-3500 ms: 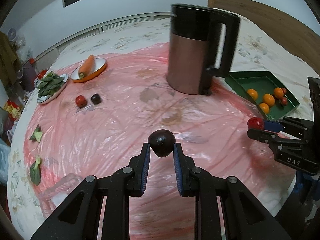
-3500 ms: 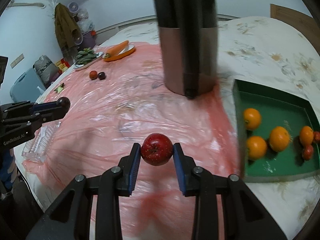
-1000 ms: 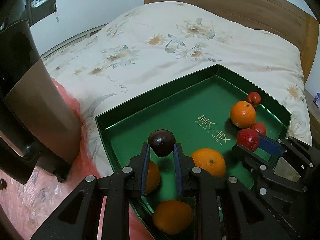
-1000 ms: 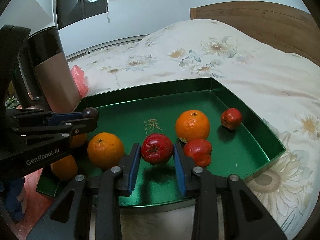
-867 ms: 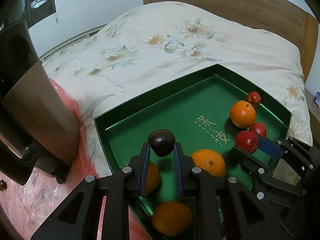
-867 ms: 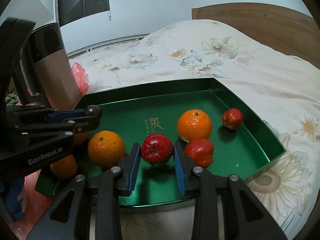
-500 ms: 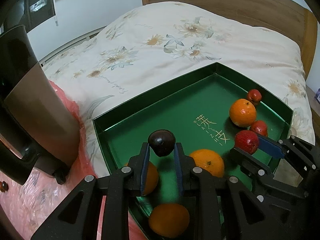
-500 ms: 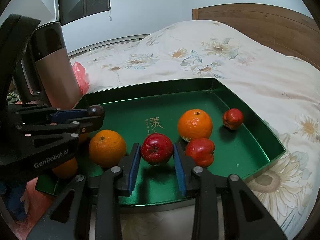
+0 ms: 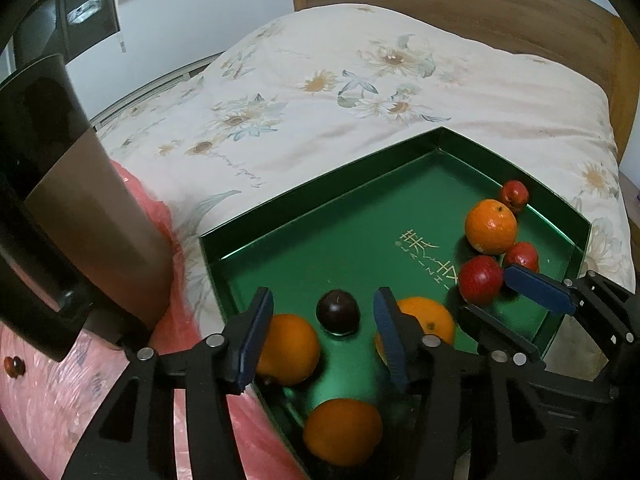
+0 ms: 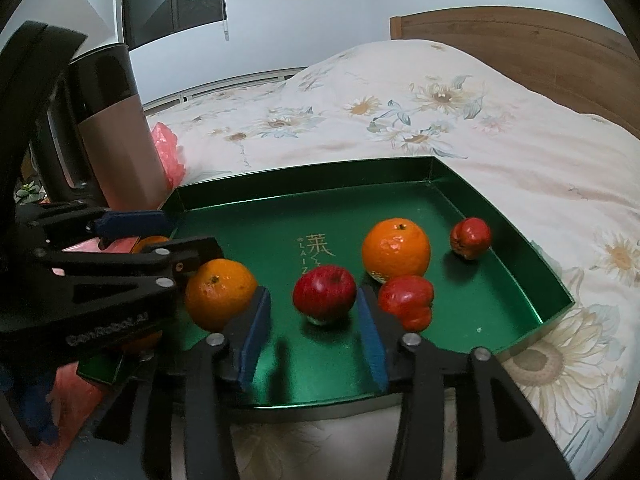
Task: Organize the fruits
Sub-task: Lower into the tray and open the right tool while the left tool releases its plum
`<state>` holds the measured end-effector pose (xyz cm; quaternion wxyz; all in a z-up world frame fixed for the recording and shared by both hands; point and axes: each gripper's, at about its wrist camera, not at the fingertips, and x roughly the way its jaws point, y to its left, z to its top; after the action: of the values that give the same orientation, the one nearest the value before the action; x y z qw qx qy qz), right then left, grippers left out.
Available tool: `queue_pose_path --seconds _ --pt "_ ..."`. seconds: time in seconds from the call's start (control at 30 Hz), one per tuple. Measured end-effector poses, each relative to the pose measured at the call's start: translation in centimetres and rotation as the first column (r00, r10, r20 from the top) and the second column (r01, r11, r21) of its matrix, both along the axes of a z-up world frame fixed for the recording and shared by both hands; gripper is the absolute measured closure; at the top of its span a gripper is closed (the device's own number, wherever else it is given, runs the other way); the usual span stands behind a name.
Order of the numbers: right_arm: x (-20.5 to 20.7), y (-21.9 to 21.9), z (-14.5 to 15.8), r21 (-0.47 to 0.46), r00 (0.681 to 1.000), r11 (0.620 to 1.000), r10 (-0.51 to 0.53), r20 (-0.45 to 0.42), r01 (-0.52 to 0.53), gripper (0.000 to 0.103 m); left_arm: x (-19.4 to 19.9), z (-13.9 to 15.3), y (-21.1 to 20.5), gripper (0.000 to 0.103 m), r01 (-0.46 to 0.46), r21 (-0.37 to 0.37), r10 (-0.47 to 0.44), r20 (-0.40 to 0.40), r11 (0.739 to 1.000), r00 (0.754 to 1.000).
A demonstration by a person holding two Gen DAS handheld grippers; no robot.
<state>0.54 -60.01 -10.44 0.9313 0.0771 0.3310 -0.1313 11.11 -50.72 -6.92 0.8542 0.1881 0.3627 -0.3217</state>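
A green tray (image 9: pixel 352 188) (image 10: pixel 304 184) lies on the bed. My left gripper (image 9: pixel 324 332) is open over its near left corner, and a dark plum (image 9: pixel 337 312) sits on the tray floor between the spread jaws. My right gripper (image 10: pixel 312 332) is open, and a red apple (image 10: pixel 324 293) (image 9: pixel 480 280) sits on the tray between its jaws. Three oranges (image 9: pixel 290 348) lie around the plum. A further orange (image 10: pixel 396 252) and two small red fruits (image 10: pixel 470 237) lie at the tray's right.
A tall brown and black kettle (image 9: pixel 72 208) (image 10: pixel 112 132) stands left of the tray on a pink plastic sheet (image 9: pixel 48 392). A small red fruit (image 9: pixel 14 366) lies on that sheet. A wooden headboard (image 9: pixel 480 12) rises behind the flowered bedspread (image 9: pixel 320 92).
Both grippers have opened. The plum and the red apple have dropped from the jaws onto the tray floor.
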Motion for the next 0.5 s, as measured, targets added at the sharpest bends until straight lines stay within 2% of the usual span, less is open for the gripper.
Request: queue_pose_path --seconds 0.03,0.3,0.37,0.4,0.5 --pt "0.0 0.1 0.0 -0.002 1.0 1.0 0.0 -0.002 0.0 0.022 0.0 0.2 0.2 0.056 -0.002 -0.001 0.002 0.0 1.0 1.0" --pt "-0.6 0.4 1.1 -0.007 1.0 1.0 -0.006 -0.002 0.006 0.02 -1.4 2.1 1.9 0.049 -0.009 -0.022 0.009 0.014 1.0 1.0" --pt "-0.8 0.6 1.5 -0.007 1.0 1.0 -0.009 -0.003 0.009 0.016 -1.9 2.5 2.4 0.049 -0.011 -0.024 0.011 0.011 1.0 1.0" --pt "-1.0 0.7 1.7 -0.006 1.0 1.0 -0.01 -0.003 0.01 0.01 -2.1 2.8 2.8 0.049 -0.018 -0.025 0.018 0.015 1.0 1.0" --pt "-1.6 1.2 2.3 -0.001 1.0 1.0 -0.011 -0.003 0.011 0.009 -2.6 3.3 3.8 0.049 -0.028 -0.031 0.029 0.023 0.999 0.999"
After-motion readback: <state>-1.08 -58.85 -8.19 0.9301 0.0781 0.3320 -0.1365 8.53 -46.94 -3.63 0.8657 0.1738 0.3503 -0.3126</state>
